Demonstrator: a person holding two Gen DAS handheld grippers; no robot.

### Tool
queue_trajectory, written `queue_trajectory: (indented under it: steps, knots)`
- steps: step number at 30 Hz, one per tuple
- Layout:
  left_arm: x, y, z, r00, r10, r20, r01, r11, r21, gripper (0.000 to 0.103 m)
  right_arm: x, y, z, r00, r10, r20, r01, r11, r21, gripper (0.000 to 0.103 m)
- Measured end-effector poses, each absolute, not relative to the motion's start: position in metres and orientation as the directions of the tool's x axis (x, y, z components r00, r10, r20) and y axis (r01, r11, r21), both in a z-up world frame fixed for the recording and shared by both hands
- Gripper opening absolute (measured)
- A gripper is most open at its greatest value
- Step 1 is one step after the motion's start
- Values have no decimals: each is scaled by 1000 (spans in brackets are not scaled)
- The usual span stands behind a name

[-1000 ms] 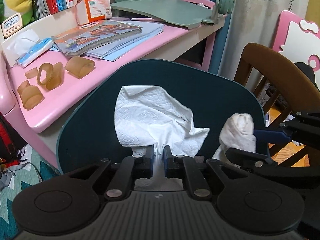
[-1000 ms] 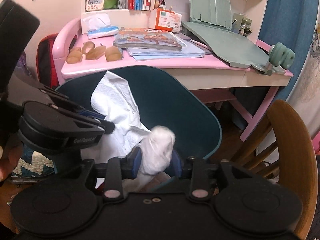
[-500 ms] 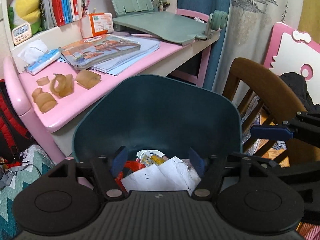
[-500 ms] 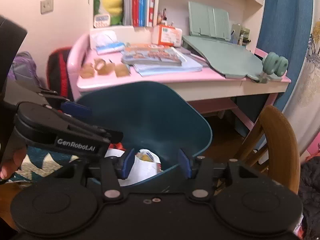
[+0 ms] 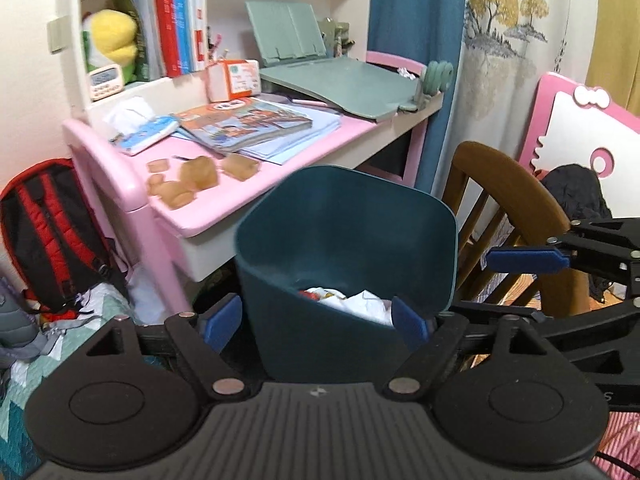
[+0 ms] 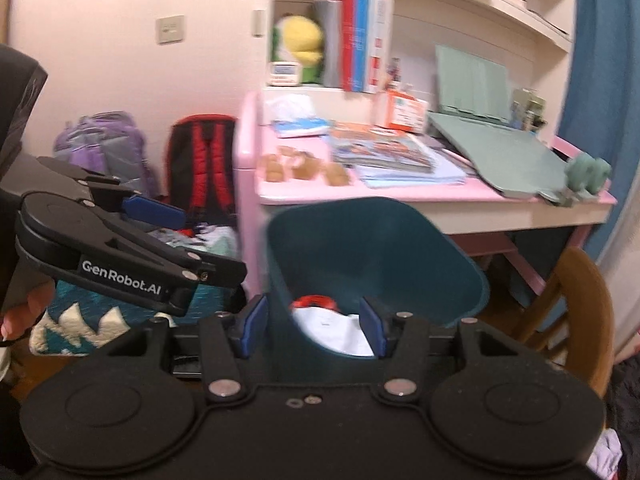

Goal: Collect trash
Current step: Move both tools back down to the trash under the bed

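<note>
A dark teal trash bin [image 5: 344, 240] stands on the floor in front of the pink desk; it also shows in the right wrist view [image 6: 376, 248]. White crumpled paper [image 5: 360, 306] and a red-handled bag [image 6: 314, 303] lie inside it. My left gripper [image 5: 316, 322] is open and empty, above the bin's near rim. My right gripper [image 6: 314, 324] is open and empty too, over the near rim. The right gripper shows in the left wrist view [image 5: 560, 264] at the right, and the left gripper in the right wrist view [image 6: 132, 240] at the left.
A pink desk [image 5: 248, 196] behind the bin holds books [image 5: 244, 124], a tissue pack [image 5: 144, 136] and tan rolls [image 5: 188, 180]. A brown wooden chair [image 5: 516, 184] stands right of the bin. A red-and-black backpack [image 5: 48, 232] leans left of the desk.
Both grippers let go of their white tissues, which dropped into the bin. Both opened wide and drew back and up from the bin.
</note>
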State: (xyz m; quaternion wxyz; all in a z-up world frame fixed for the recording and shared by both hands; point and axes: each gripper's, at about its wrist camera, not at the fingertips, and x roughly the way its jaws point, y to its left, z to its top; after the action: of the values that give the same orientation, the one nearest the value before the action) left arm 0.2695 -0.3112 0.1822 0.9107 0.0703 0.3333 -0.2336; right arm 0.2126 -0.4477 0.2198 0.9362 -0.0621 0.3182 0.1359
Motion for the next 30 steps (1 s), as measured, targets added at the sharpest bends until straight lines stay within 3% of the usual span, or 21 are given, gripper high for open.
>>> queue_trajectory:
  steps: [5, 10, 14, 23, 30]
  knots:
    - [246, -256, 186, 681, -378, -627, 442, 895, -60, 84, 204, -396, 223, 731, 292, -617, -384, 923, -18, 51]
    - [228, -189, 176, 705, -333, -626, 362, 928, -85, 98, 208, -331, 208, 669, 377, -641, -483, 876, 12, 51]
    - [217, -132, 156, 709, -293, -641, 301, 948, -101, 99, 215, -277, 180, 590, 445, -674, -563, 825, 52, 51]
    - [215, 6, 50, 650, -154, -744, 109, 988, -110, 99, 246, -148, 77, 329, 497, -803, -706, 694, 140, 51]
    - [210, 99, -38, 576, -89, -813, -26, 992, -127, 99, 248, -57, -7, 142, 525, -839, -752, 609, 253, 51]
